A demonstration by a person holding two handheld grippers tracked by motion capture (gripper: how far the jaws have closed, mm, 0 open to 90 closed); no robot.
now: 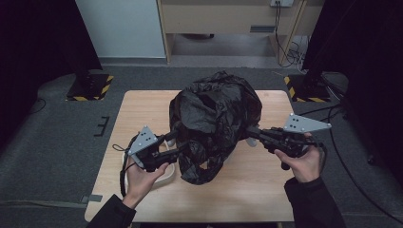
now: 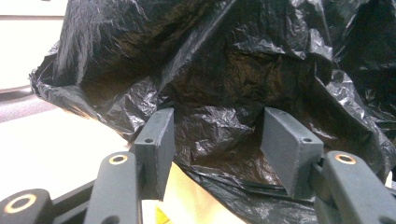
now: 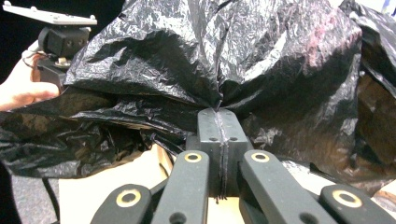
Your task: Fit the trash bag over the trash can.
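Pinching a fold of the black bag [image 3: 261,56], the right tongs [image 3: 218,122] apparently anchor it, while the left tongs [image 2: 217,135] stand half-open against it on the surface [image 1: 266,190].

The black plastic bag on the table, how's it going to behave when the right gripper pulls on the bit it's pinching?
The black plastic bag is thin and crinkled all over, so it will probably stretch and drape, not lift as one piece. The right gripper pinches a gathered fold, which may slip or tear under a hard pull. It looks light.
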